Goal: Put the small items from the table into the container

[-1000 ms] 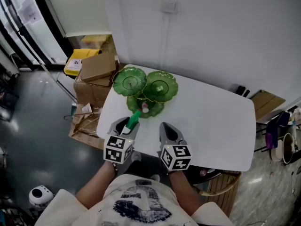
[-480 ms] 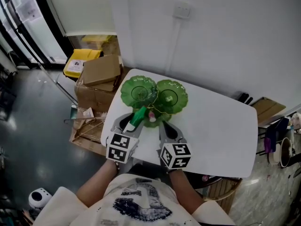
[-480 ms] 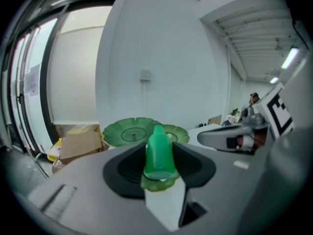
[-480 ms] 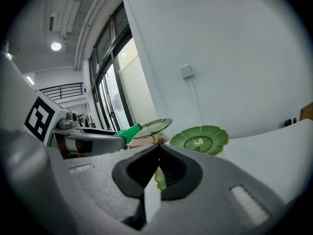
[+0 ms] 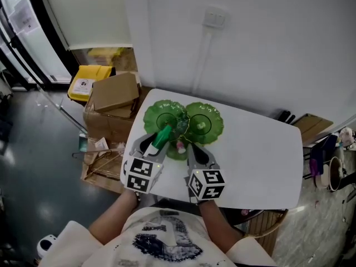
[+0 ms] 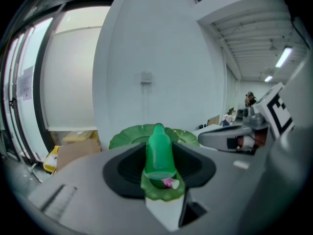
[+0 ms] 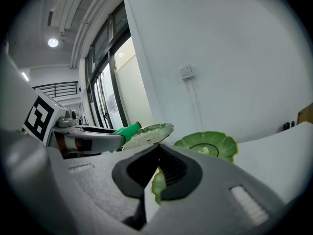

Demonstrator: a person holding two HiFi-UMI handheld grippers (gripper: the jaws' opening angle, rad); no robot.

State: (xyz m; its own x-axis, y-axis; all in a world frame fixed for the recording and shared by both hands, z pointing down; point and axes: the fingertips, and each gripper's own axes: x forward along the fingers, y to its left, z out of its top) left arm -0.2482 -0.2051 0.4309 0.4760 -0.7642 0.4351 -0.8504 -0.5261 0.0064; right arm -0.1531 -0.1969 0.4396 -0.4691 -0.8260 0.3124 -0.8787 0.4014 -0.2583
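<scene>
White desk (image 5: 261, 154) fills the middle, with the green three-lobed container (image 5: 203, 121) sitting toward its far left corner; left gripper (image 5: 159, 139) is clamped on the green bottle (image 5: 163, 136), which is held above the desk with its neck pointing at the container's left lobe; right gripper (image 5: 189, 149) alongside, jaws pressed together on nothing, tips just beside the near lobe; and there, a small pink item (image 5: 181, 147) lying in that near lobe.

The left gripper (image 5: 151, 144) jaws clamp a green bottle (image 5: 163, 136). The right gripper (image 5: 193, 151) jaws are fully together. Both grippers point forward, side by side.
</scene>
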